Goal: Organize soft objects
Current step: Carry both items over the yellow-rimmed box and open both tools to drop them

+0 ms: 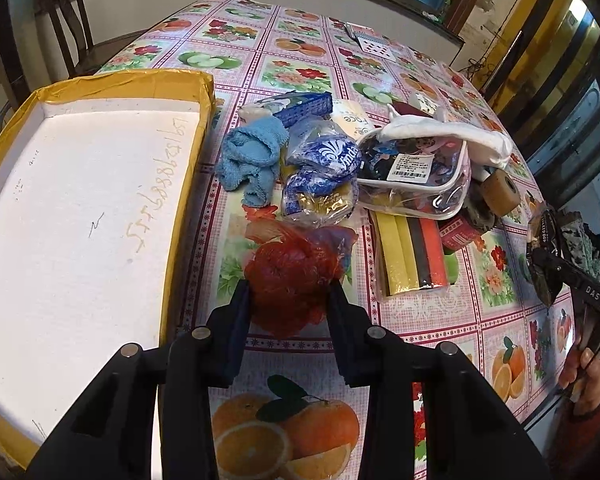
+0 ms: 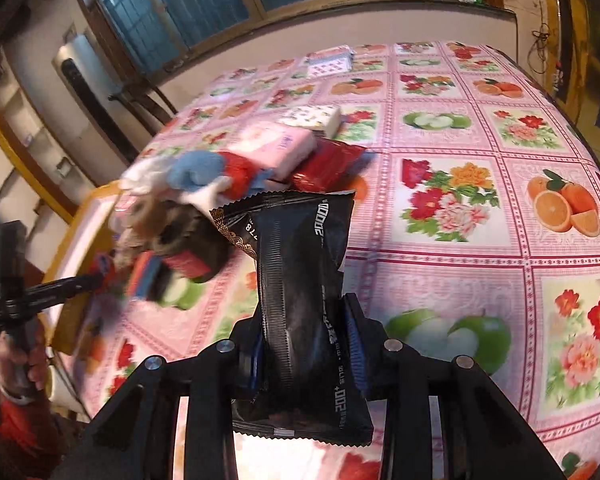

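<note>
The left gripper (image 1: 288,300) held a red mesh bag (image 1: 290,276) between its jaws on the tabletop (image 1: 420,312), beside the box (image 1: 100,208). The right gripper (image 2: 304,332) clamped a black packet (image 2: 300,280) above the tabletop.

Tray (image 1: 100,92) at left edge of table (image 1: 260,40). Heap of soft things just right of tray: mesh bag (image 1: 292,276) nearest, between left gripper (image 1: 288,300) fingers; tissue pack (image 1: 324,176) behind it; knit cloth (image 1: 252,156) betw. tray & tissues; pouch (image 1: 416,172) further right; sponges (image 1: 412,252) in front of pouch. Cards (image 1: 370,42) at far side. Wipes packet (image 2: 304,280) in right gripper (image 2: 304,340), above table.
</note>
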Motion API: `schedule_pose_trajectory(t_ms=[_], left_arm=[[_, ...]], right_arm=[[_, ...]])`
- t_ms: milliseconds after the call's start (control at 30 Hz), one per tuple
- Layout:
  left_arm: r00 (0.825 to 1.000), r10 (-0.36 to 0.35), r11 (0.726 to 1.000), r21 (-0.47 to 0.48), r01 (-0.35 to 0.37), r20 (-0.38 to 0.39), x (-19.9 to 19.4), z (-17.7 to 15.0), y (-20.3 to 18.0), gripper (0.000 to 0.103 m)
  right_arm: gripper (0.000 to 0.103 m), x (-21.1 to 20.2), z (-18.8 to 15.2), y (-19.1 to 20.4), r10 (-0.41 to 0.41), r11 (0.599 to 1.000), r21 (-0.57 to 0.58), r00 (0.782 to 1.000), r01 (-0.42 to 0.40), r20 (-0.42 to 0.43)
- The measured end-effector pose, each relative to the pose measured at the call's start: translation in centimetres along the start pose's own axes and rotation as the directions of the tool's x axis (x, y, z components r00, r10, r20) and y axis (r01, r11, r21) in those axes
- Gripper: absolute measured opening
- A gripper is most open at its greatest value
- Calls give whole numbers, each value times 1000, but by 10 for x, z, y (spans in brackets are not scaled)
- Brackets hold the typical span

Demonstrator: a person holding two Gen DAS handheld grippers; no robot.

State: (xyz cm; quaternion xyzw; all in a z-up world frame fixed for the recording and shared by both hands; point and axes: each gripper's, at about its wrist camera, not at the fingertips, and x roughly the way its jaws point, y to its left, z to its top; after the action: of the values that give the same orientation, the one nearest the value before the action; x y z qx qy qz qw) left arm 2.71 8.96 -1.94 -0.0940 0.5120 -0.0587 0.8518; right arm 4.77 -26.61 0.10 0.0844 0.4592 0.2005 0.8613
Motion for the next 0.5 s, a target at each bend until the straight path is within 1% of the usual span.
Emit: schedule_pose_trajectory(t_ms=[67,133,167,233,300,367,433,467,500], left_arm=[[999,-32,999,-1,32,19,-11,-4,0,34],[997,-49,999,6,49,51,-28,-7,-1,34],[996,-54,999,9,54,74,-38,-8,0,34],[992,-41,999,6,41,122,-59,-7,7,34],[987,-7,1000,-8,8,162,-75,-3,20,34],[981,48,998,-39,-41,187,-84,1,39,34],[977,109,992,-77,-96,184,-84,3,62,34],[973,144,987,-100,-128,181,-82,4,74,34],[969,177,980,-121,-158,173,-79,4,85,34]], right_arm=[[35,-7,1,21,51,998,-23,999,-51,9],[35,-9,4,48,111,992,-55,994,-110,11],[35,-8,6,61,138,988,-68,990,-137,7],[35,-1,13,97,213,972,-103,977,-212,-6],[35,13,23,131,268,954,-135,963,-269,-28],[35,31,33,167,322,932,-157,945,-326,-50],[35,54,44,202,359,914,-172,930,-366,-74],[35,69,49,220,383,902,-174,919,-394,-98],[35,84,54,237,389,896,-179,913,-405,-119]])
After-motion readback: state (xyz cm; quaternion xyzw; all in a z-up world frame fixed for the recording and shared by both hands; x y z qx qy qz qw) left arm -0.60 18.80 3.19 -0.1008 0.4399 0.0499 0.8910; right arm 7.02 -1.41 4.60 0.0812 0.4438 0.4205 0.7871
